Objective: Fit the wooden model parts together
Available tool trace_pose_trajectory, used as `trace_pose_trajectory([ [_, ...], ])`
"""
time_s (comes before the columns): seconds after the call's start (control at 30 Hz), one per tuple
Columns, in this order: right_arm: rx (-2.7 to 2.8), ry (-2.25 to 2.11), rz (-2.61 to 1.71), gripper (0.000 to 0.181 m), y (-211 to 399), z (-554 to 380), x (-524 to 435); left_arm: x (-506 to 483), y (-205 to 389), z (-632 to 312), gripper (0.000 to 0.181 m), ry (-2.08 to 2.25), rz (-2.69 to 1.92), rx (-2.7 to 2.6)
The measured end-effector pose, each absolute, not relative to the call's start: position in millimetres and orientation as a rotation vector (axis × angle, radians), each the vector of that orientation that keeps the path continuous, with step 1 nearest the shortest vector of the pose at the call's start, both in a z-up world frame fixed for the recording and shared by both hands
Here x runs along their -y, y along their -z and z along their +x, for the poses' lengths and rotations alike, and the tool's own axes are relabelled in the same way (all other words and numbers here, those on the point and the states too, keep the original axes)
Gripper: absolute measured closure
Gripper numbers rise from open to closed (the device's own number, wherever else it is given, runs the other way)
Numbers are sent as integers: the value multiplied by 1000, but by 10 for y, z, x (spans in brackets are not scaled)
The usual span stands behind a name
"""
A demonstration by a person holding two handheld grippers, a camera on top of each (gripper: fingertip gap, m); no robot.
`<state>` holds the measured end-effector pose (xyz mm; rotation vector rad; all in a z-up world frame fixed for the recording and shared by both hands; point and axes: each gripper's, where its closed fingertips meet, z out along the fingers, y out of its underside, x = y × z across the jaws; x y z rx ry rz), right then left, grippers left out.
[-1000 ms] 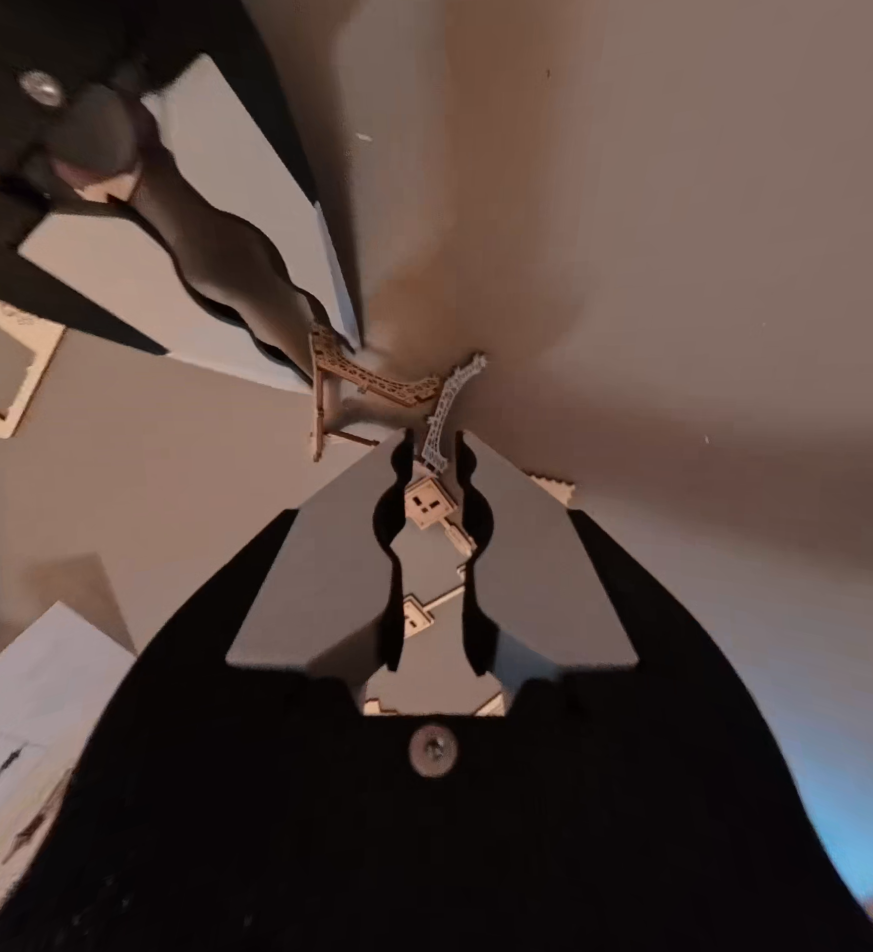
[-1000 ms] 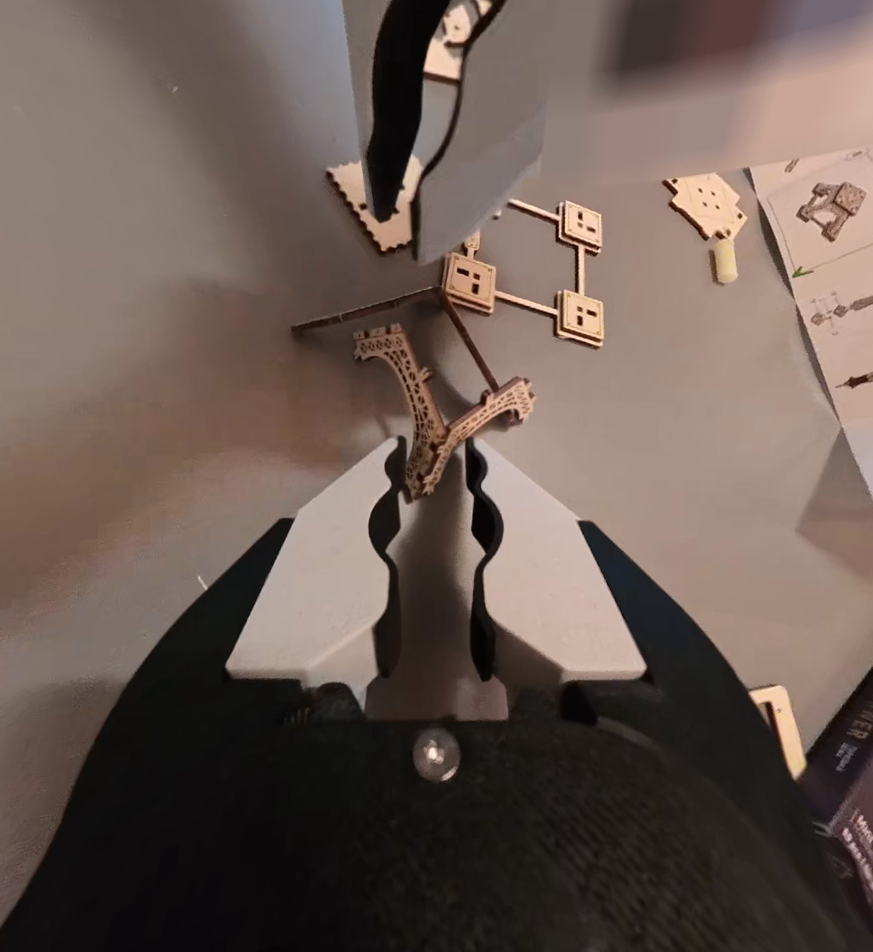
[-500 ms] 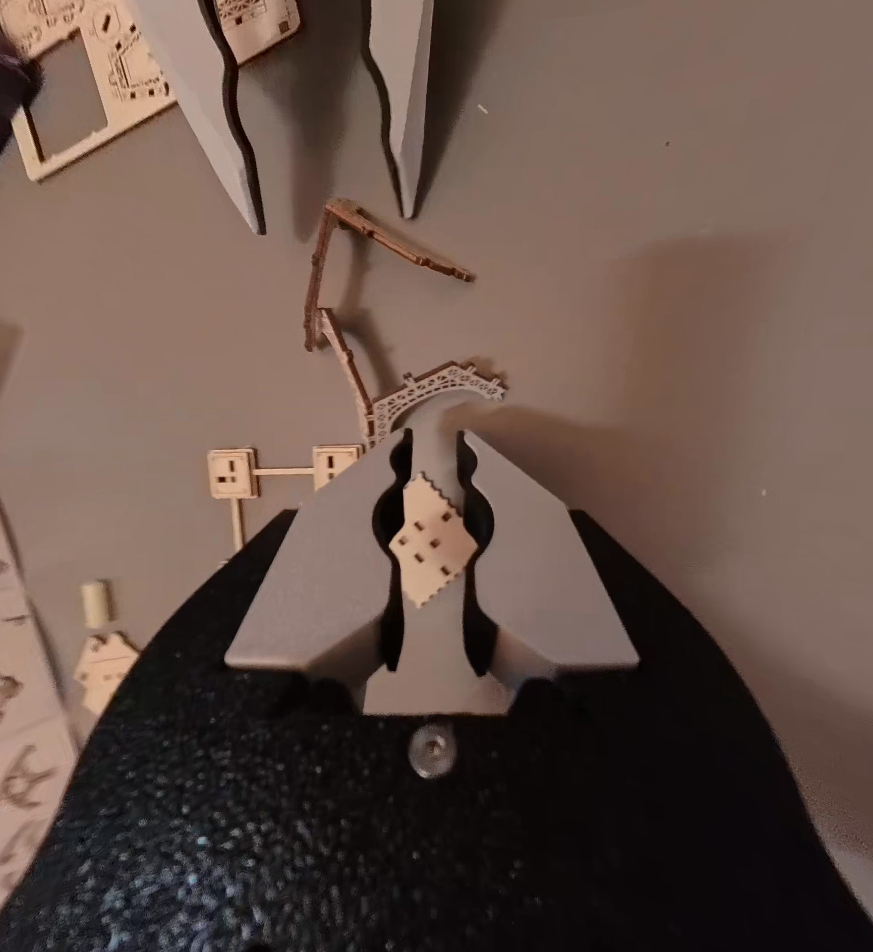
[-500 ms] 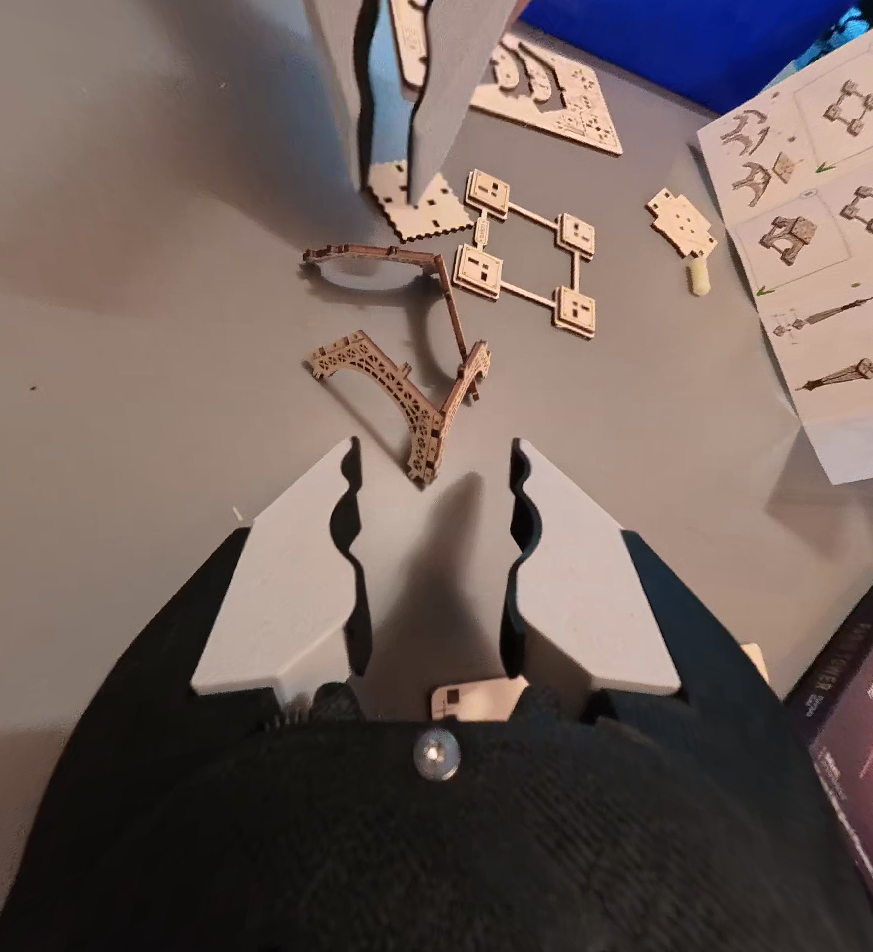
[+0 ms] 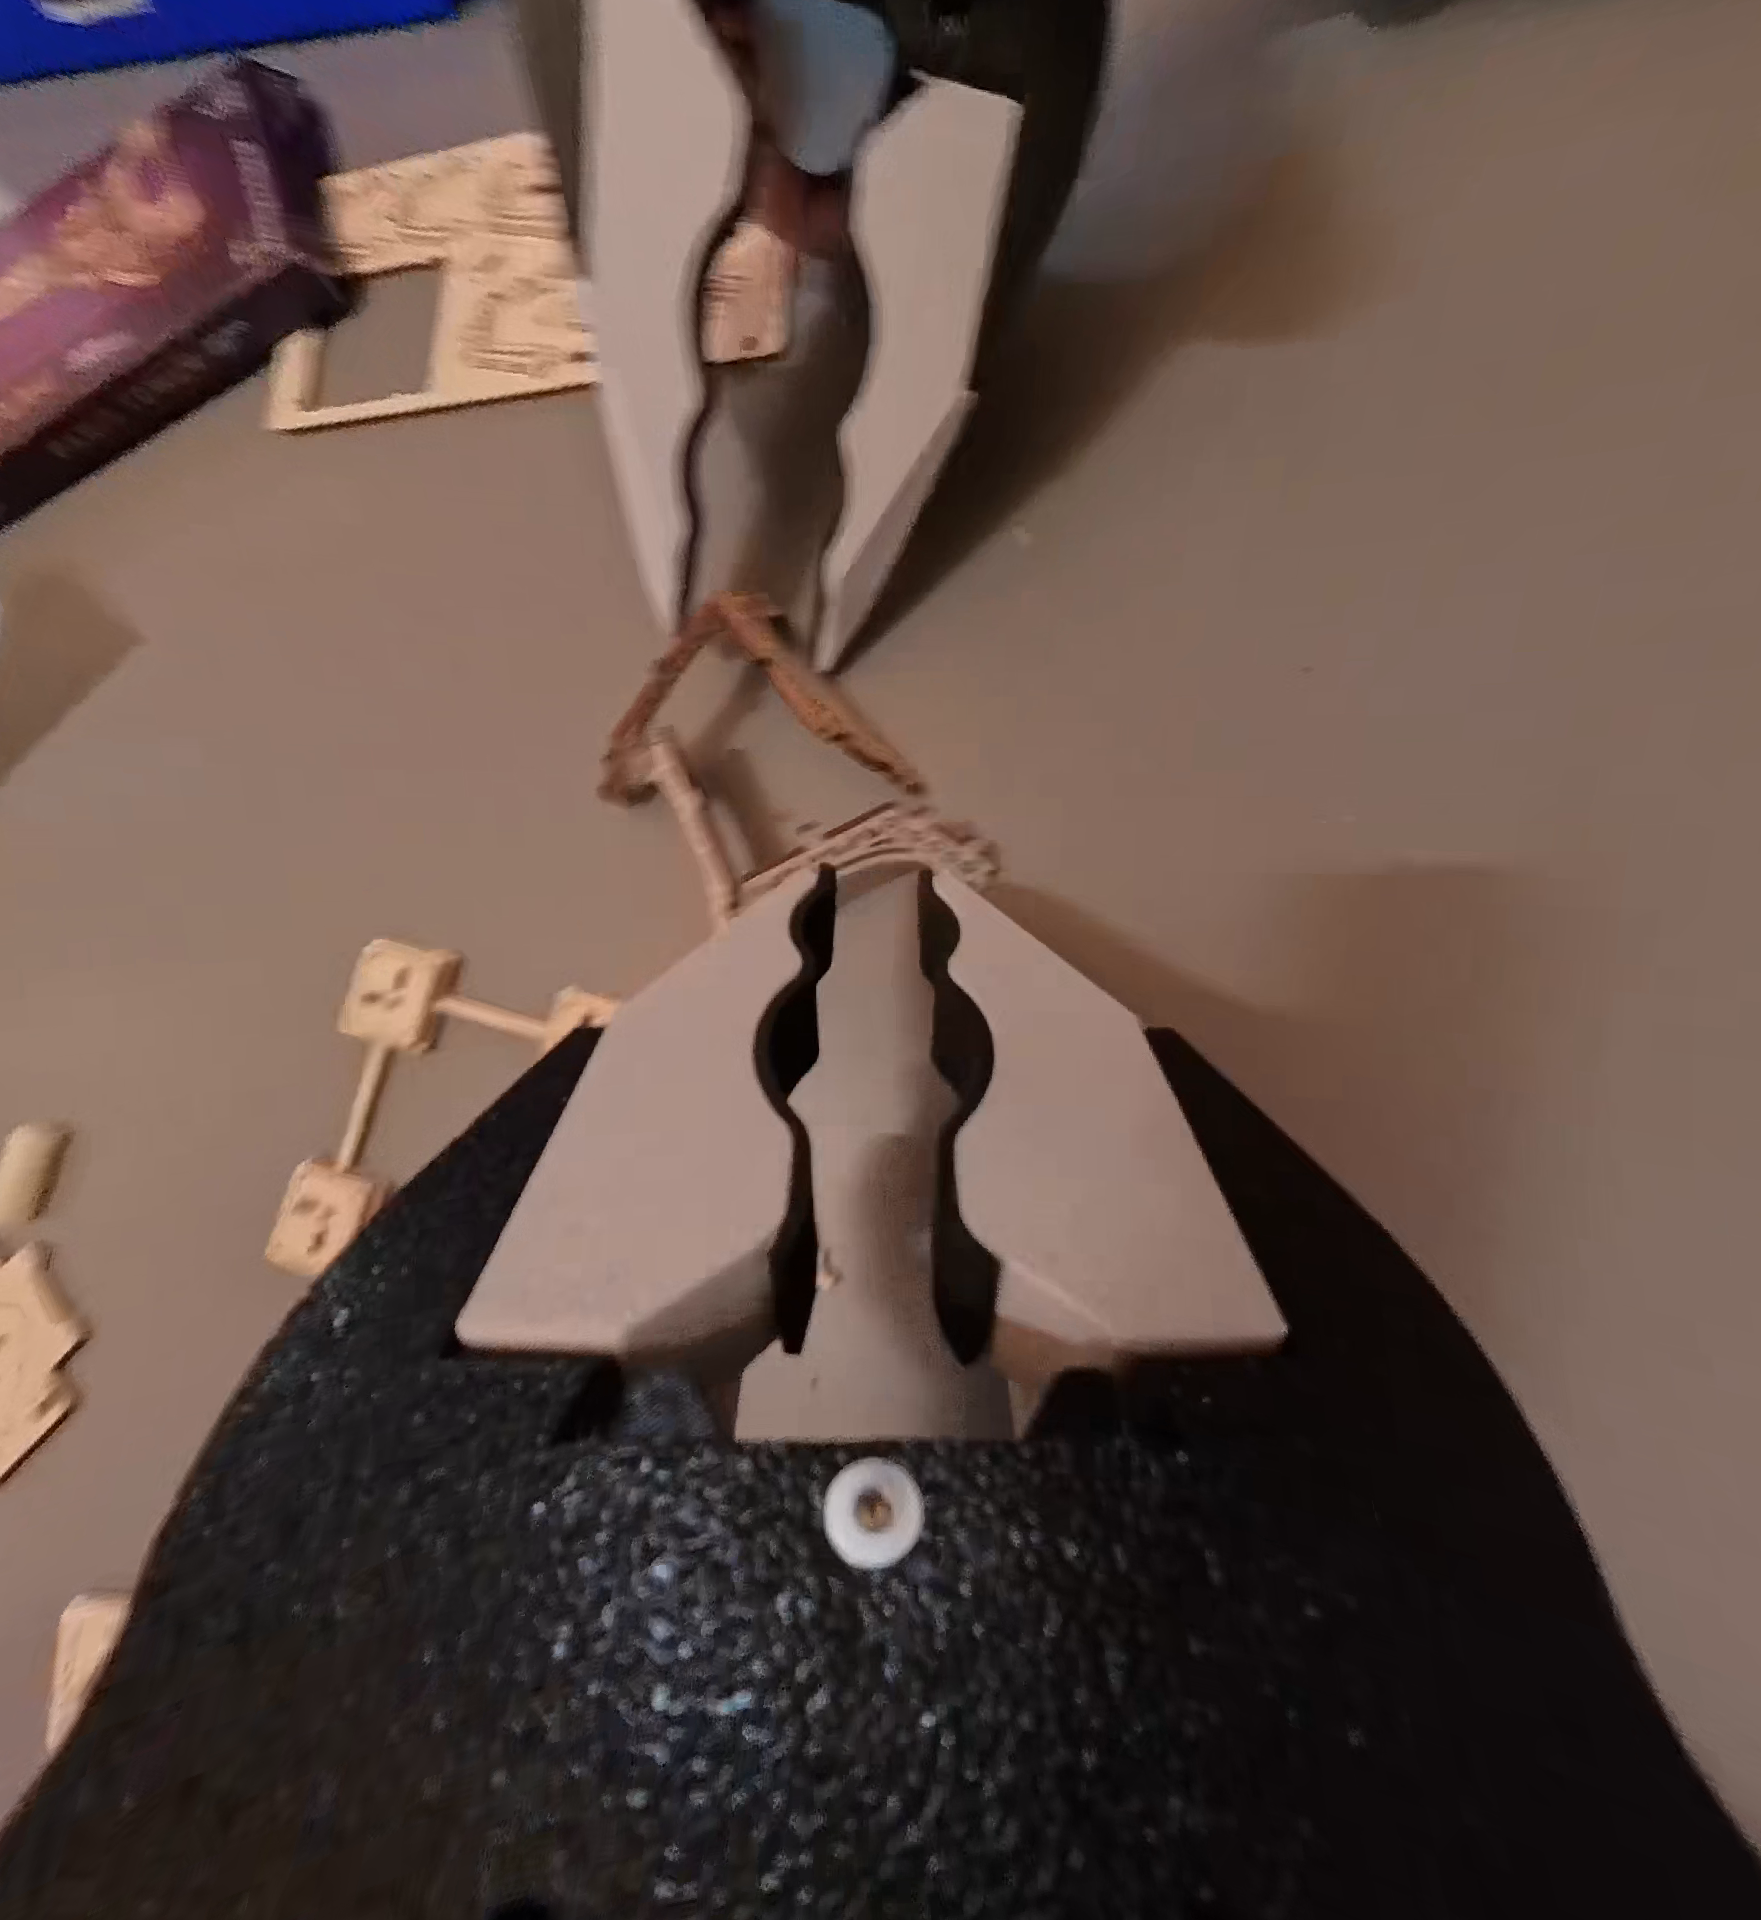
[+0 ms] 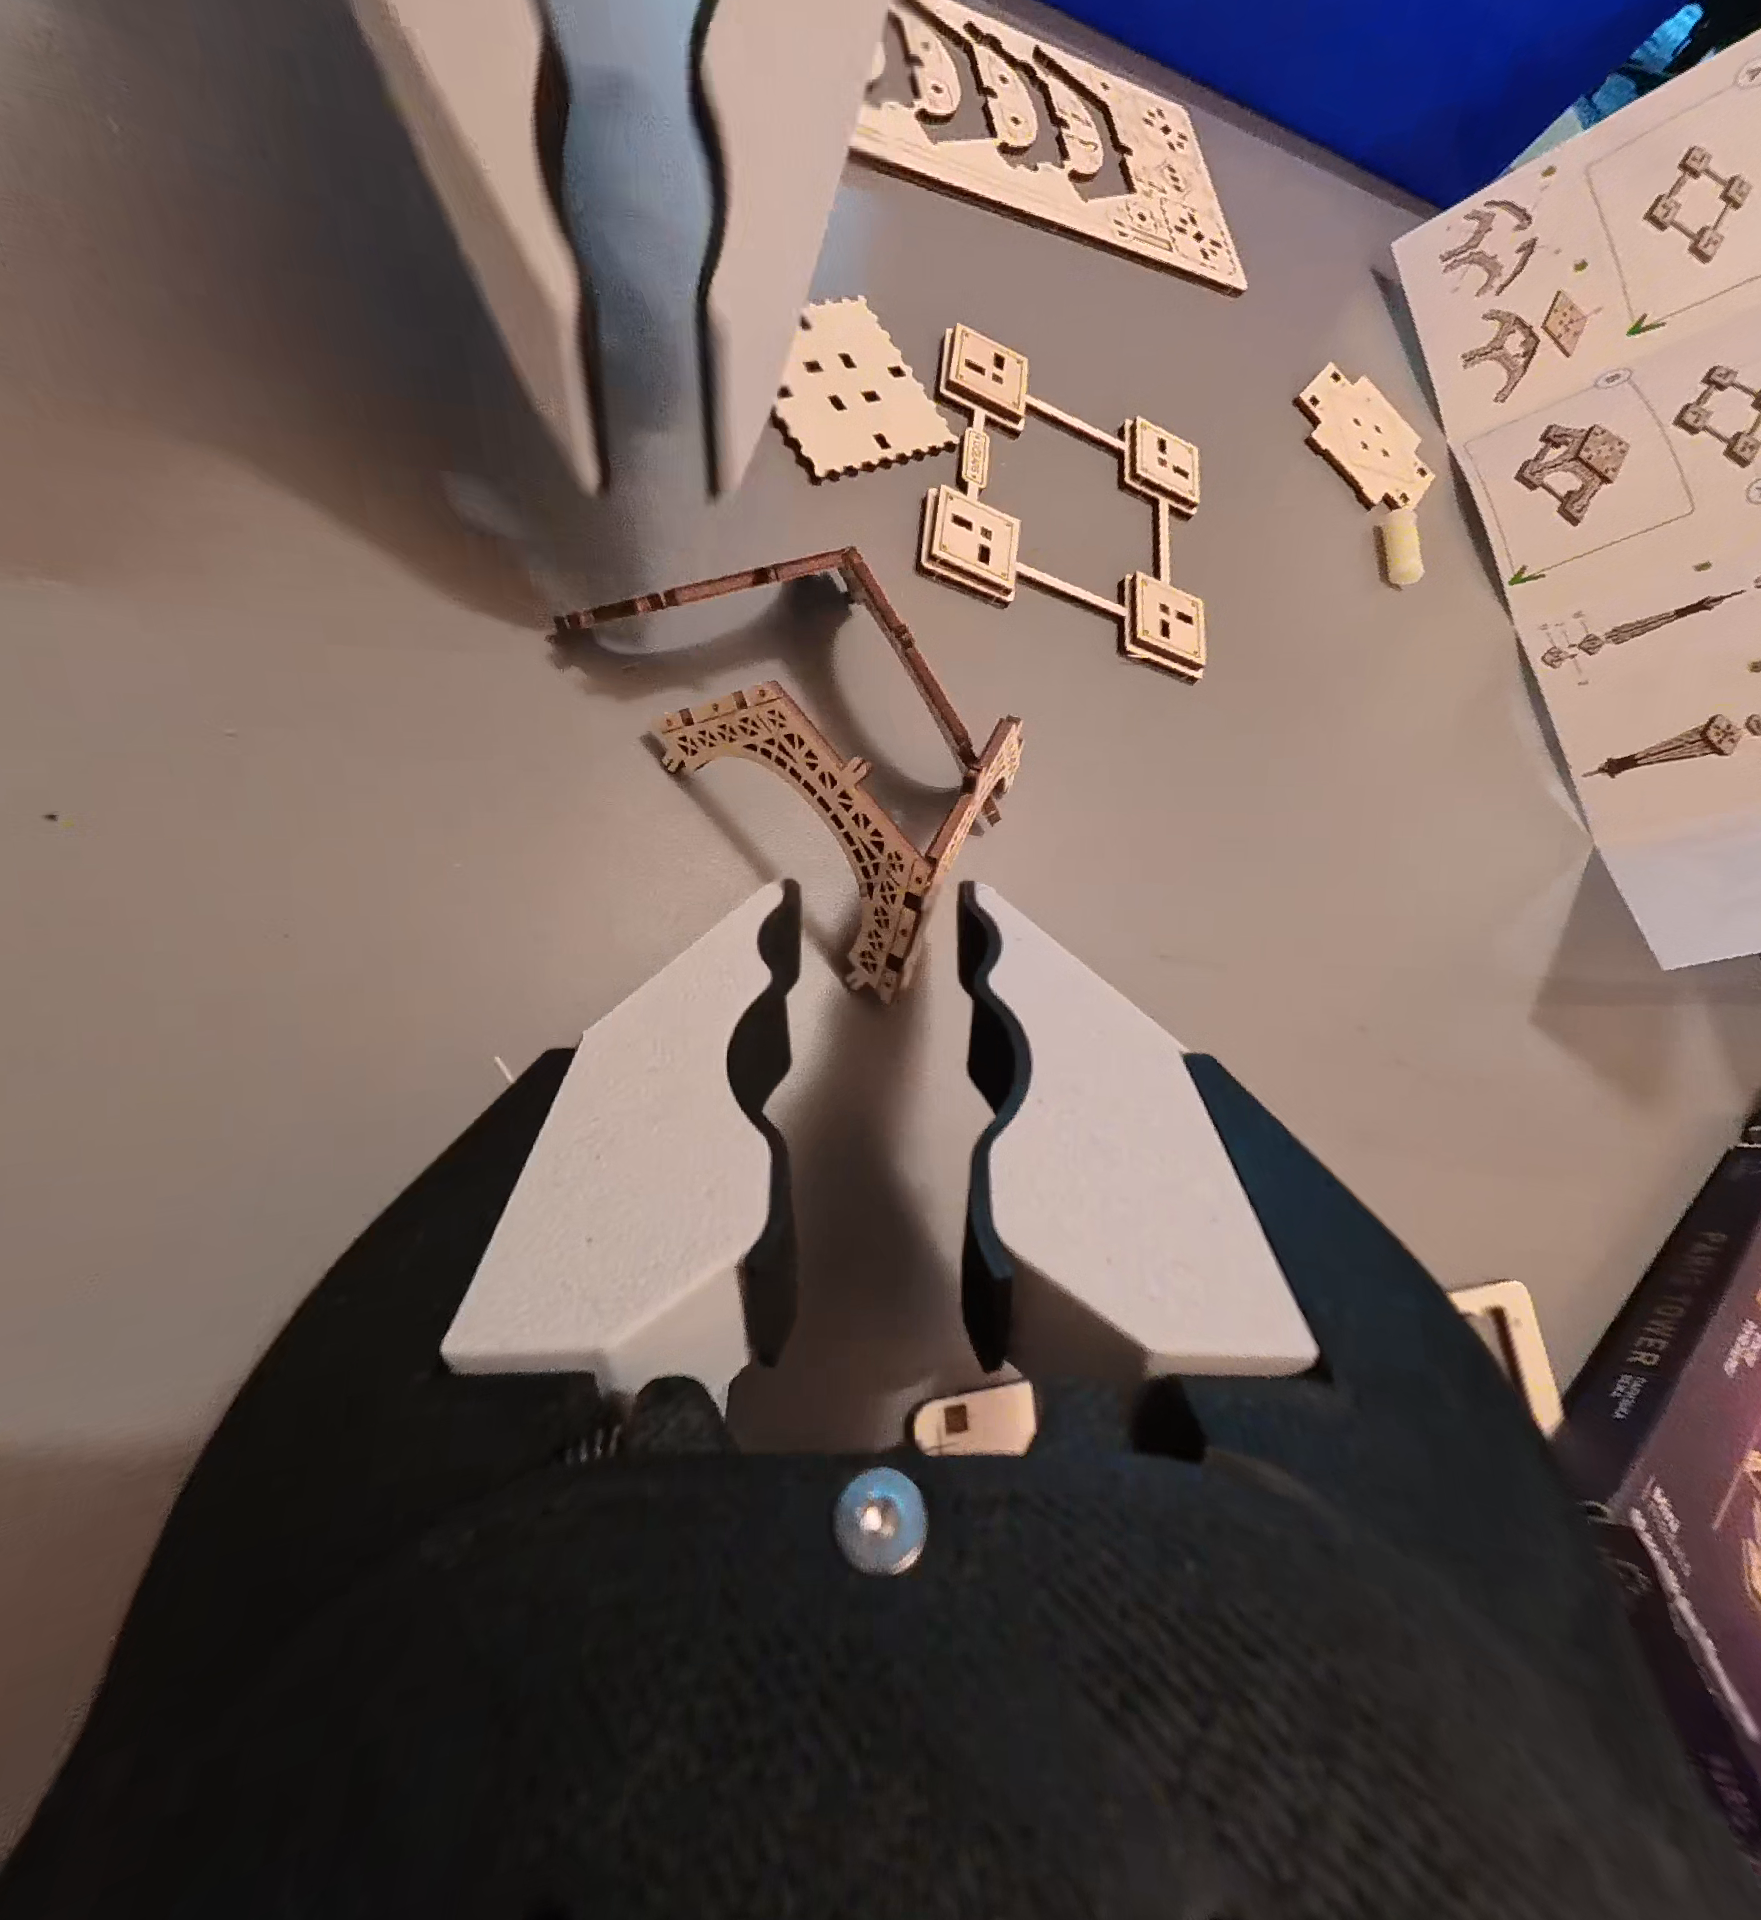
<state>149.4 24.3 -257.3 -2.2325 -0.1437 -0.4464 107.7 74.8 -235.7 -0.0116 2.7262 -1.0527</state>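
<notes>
The arch assembly (image 6: pixel 782 769) of three joined wooden arches stands on the grey table (image 6: pixel 232 935). My right gripper (image 6: pixel 874 888) is open, its jaws on either side of the assembly's near joint without touching it. In the left wrist view the right gripper (image 5: pixel 751 644) straddles the far corner of the assembly (image 5: pixel 834 727). My left gripper (image 5: pixel 876 883) is empty, its jaws almost together, just short of the nearest arch. It hangs over the table in the right wrist view (image 6: pixel 652 483). A serrated square plate (image 6: pixel 855 405) and a square base frame (image 6: pixel 1063 499) lie behind the assembly.
A notched plate (image 6: pixel 1364 426) and a small peg (image 6: pixel 1401 545) lie right of the frame. An instruction sheet (image 6: pixel 1686 468) is at the right, a cut-out part sheet (image 6: pixel 1052 135) at the back, and a purple box (image 6: pixel 1738 1455) at the near right. Tip to tip, the grippers are about 8 cm apart. My left gripper's tips are some 8 cm from the serrated square plate (image 6: pixel 855 405).
One second ago my right gripper held the assembly off the table. It set it down and opened wide, and now its jaws have narrowed around the near joint. My left gripper drew back, off the serrated plate.
</notes>
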Motion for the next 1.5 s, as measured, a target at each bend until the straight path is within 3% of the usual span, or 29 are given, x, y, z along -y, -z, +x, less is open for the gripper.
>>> trace_pose_trajectory([
  [0.2, 125, 430, -2210, 152, 2557, 1511, -219, -968, 2417, 1352, 162, 990, -138, -2723],
  [0.33, 140, 443, -2207, 154, 2556, 1492, -209, -944, 2575, 1412, 142, 870, -66, -2748],
  [0.47, 138, 432, -2212, 156, 2562, 1487, -209, -840, 2641, 1425, 146, 929, 0, -2818],
  [0.6, 124, 433, -2216, 157, 2567, 1492, -208, -798, 2654, 1447, 167, 956, -23, -2823],
  [0.97, 113, 430, -2217, 155, 2566, 1510, -216, -979, 2578, 1551, 169, 879, -400, -2598],
  [1.5, 134, 472, -2224, 160, 2572, 1533, -263, -845, 2635, 1609, 166, 886, -381, -2502],
])
